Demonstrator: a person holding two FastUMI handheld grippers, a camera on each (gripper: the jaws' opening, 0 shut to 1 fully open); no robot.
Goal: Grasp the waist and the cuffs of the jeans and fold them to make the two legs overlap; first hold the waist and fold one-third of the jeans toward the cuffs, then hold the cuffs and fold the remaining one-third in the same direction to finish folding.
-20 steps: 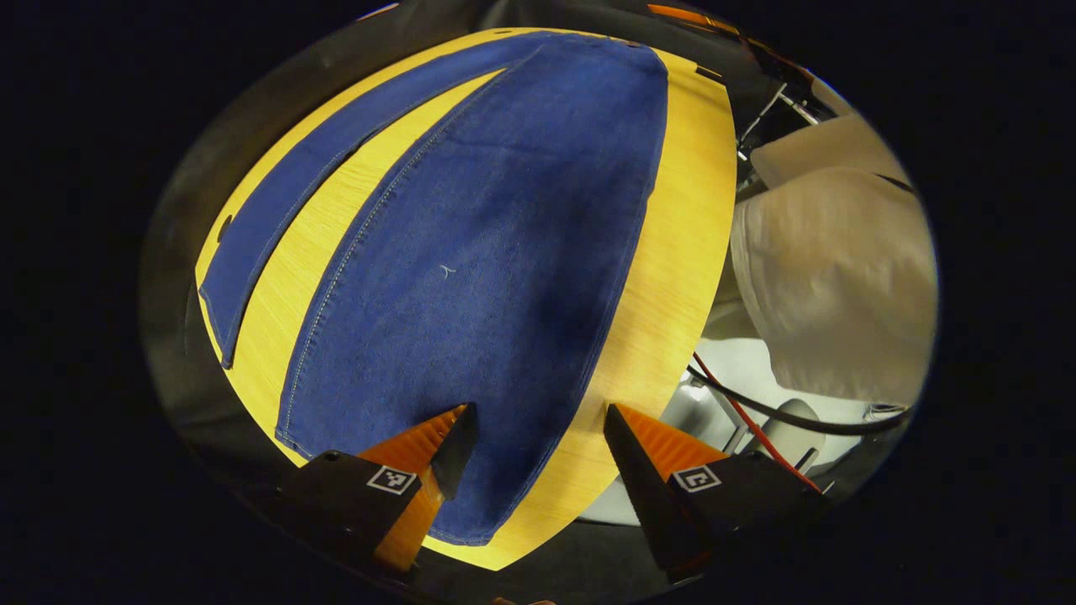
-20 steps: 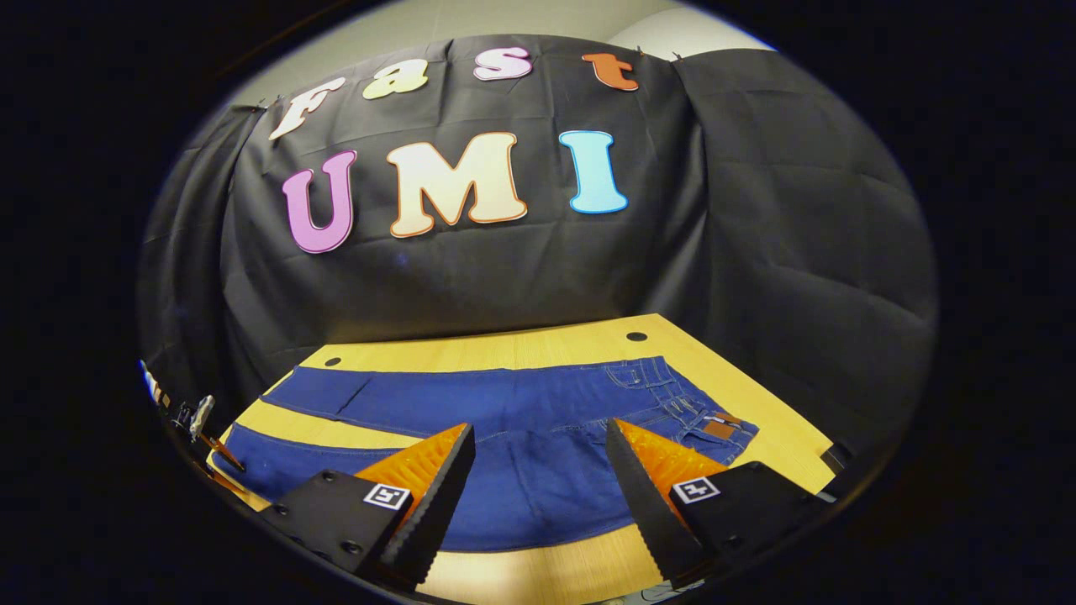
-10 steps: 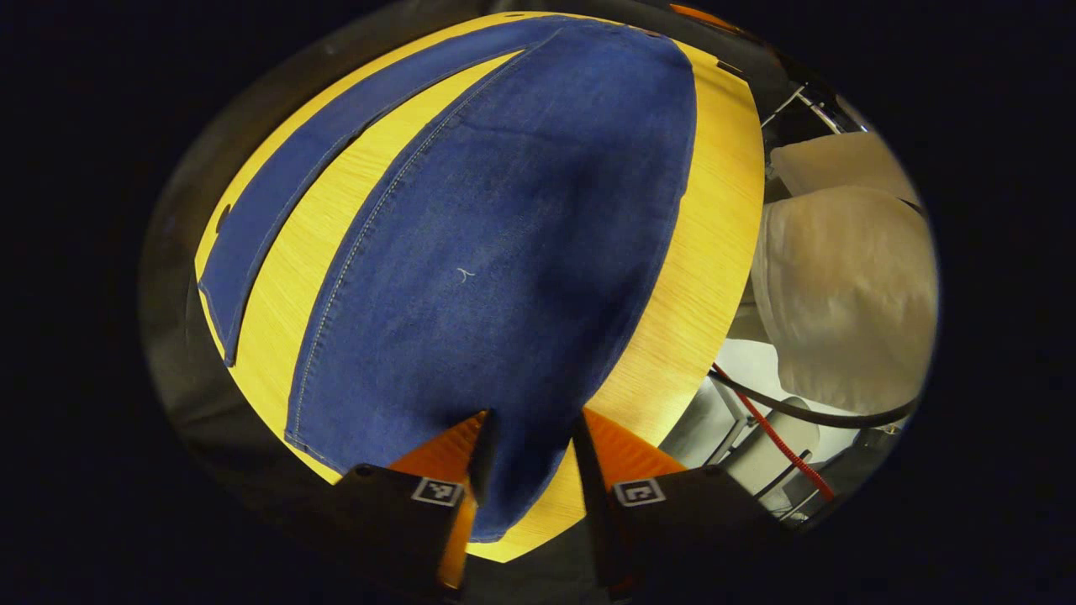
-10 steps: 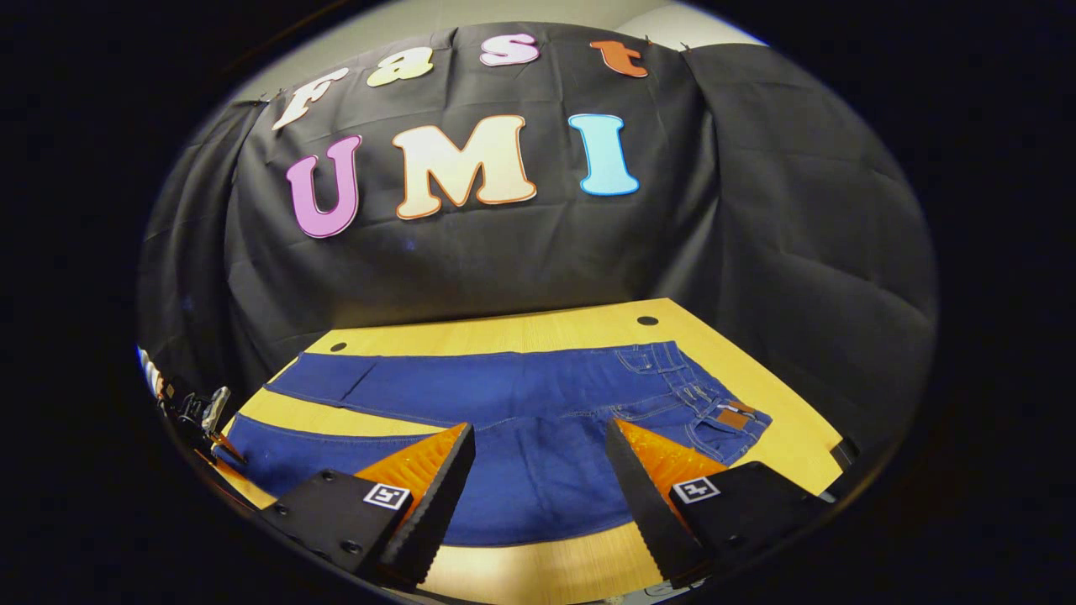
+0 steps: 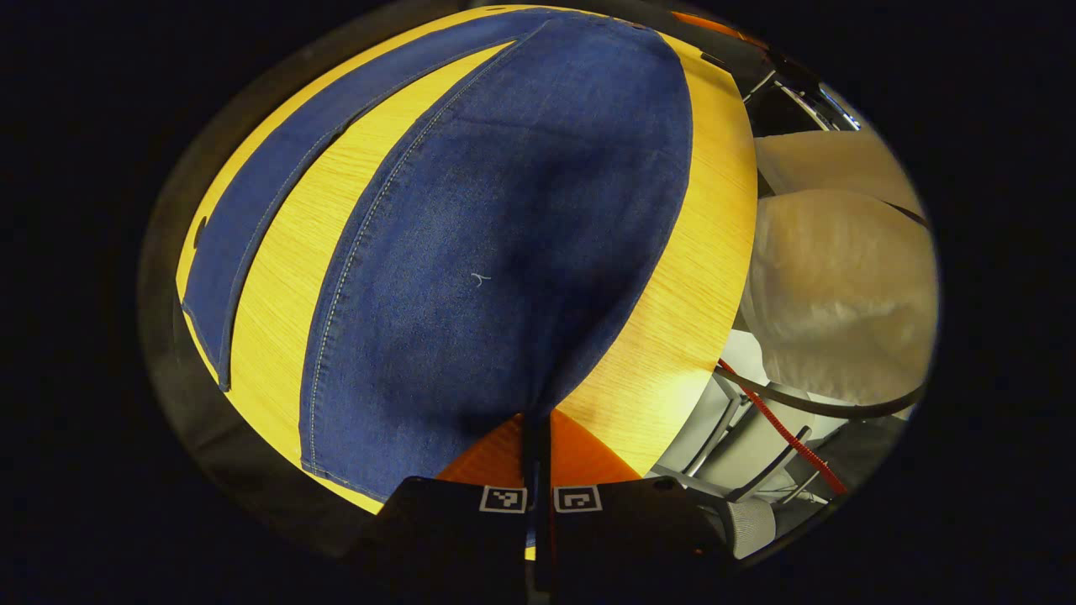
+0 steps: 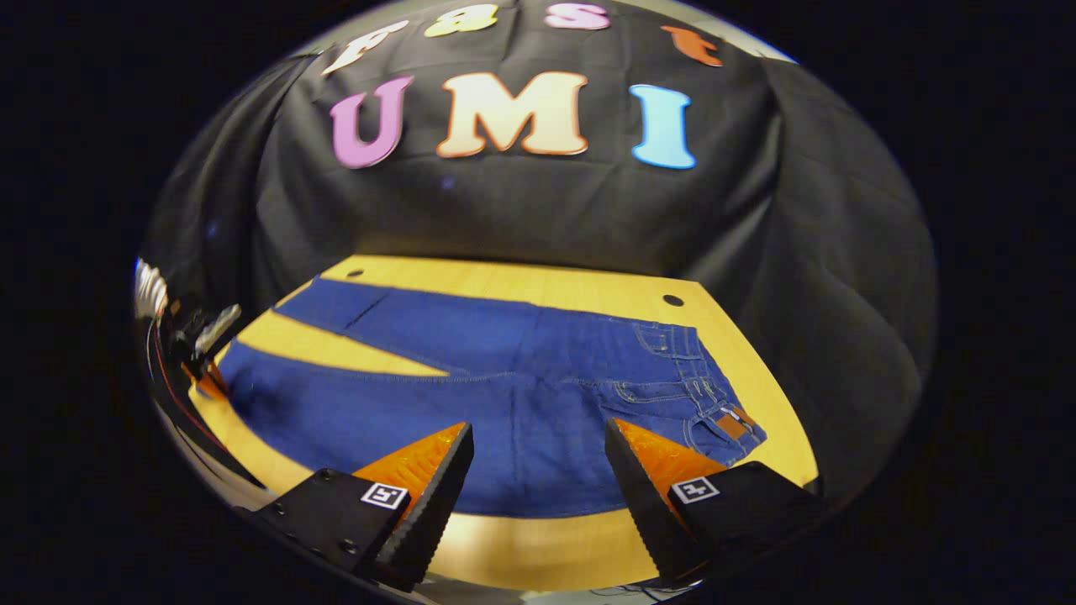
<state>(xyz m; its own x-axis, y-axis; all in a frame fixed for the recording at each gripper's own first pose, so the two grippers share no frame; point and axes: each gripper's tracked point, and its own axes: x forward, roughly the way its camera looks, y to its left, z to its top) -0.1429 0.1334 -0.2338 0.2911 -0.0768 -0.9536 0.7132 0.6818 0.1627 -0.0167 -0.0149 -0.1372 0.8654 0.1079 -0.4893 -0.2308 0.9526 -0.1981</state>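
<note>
1. A second ago the left gripper (image 5: 536, 437) stood with its fingers wide apart over the near cuff; now they have come together, and a pinch of denim from the jeans (image 5: 504, 235) runs down into the thin slit between them.
2. The right gripper (image 6: 538, 470) stays spread wide above the seat of the jeans (image 6: 504, 386), touching nothing. Its view has tipped down since then, so more of the table (image 6: 538, 555) shows under it.
3. The cuff edge is hidden behind the left gripper's fingers, so how deep the bite goes cannot be made out. In the left gripper view the far end of the jeans is squeezed by the lens against the table's (image 5: 698, 277) far edge, and the waist is hard to read there.
4. The jeans lie flat along the length of the table, long axis running cuffs to waist. Seen from the right gripper, the waist (image 6: 714, 395) points to the table's right end and the two legs run off to its left end, split by a wedge of bare wood.
5. A pale cushion (image 5: 841, 286) sits off the table's side, near the left gripper.
</note>
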